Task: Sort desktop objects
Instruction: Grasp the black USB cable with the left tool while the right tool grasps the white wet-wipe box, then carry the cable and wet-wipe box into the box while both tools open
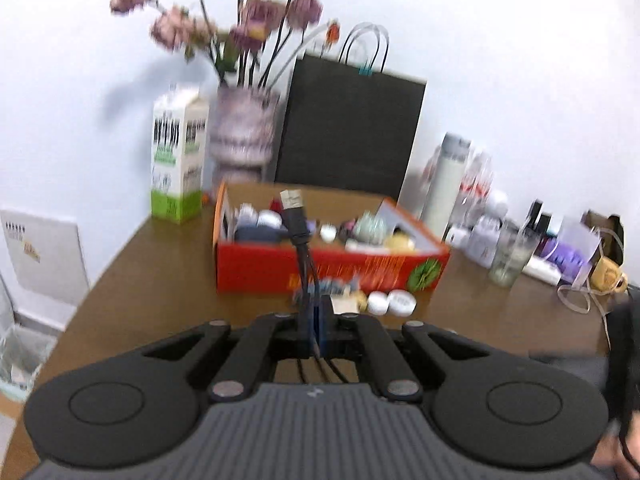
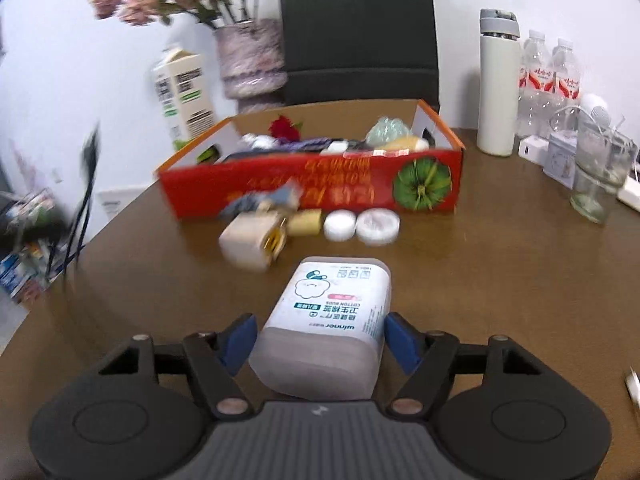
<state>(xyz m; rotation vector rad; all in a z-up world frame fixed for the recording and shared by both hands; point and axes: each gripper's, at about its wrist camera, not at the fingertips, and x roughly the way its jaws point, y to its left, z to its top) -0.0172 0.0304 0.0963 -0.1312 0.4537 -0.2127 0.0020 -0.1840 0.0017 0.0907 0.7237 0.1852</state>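
**deskwatcher:** Cable first, since that's the interesting bit. Left gripper [image 1: 318, 320] has its jaws pressed together on a black USB cable [image 1: 298, 236], and the plug end sticks up above the fingers, in front of the red cardboard box [image 1: 280, 264]. Several thin black strands trail back under the gripper body. The picture is pretty smeared, so I can't tell more about the cable than that.

**tabletop_tom:** And the other hand?

**deskwatcher:** Right gripper [image 2: 320, 340] has a white cotton bud box [image 2: 328, 320] sitting between its blue pads [image 2: 402, 338]. The jaws stand spread to either side of it. The right pad looks just beside the box wall, the left one has a sliver of gap, so I wouldn't call it a pinch. The box lies on the brown table [image 2: 500, 280] with its label facing up, at the near edge.

**tabletop_tom:** What's still loose on the desk?

**deskwatcher:** From the right wrist view, a row just in front of the red box: a beige plug adapter [image 2: 250, 244] on the left, a small yellowish block [image 2: 306, 222] next to it, then two round white lids [image 2: 378, 225] side by side. Something bluish-grey and blurred sits against the box front above the adapter, can't say what.

**tabletop_tom:** Box already got stuff in it?

**deskwatcher:** Yep, a jumble of small things, including a red flower and something pale green. Far behind it stand a milk carton [image 2: 182, 92], a vase of dried flowers [image 2: 250, 56] and a black paper bag [image 2: 360, 28]. Off to the right are a white flask [image 2: 498, 88], water bottles [image 2: 550, 84] and a glass [image 2: 596, 184].
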